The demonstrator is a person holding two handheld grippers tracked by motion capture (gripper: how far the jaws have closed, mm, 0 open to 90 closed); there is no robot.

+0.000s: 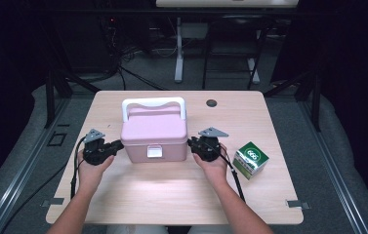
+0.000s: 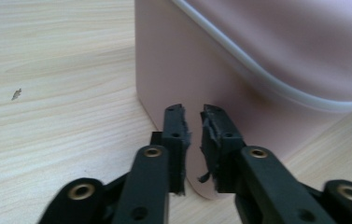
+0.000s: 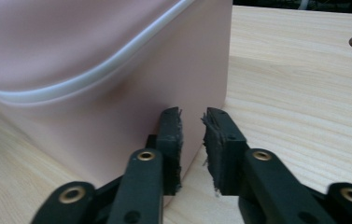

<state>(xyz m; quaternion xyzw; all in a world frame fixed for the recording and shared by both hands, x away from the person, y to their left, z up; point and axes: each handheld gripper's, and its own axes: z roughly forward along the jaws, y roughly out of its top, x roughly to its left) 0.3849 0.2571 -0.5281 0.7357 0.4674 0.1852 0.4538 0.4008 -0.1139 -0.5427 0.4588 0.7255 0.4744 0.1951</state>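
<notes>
You've got the pink box mid-table, lid down, with your left gripper and right gripper pressed up against its sides, jaws nearly together on nothing, so lifting or opening looks still ahead.

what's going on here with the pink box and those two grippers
A person sits at a wooden table with a gripper in each hand. The left gripper and the right gripper are pressed up to opposite sides of a pink lidded box with a white handle. Each gripper's jaws stand slightly apart right at the box wall, gripping nothing. The lid looks closed. A small green and white carton sits off to the right, untouched.
</notes>
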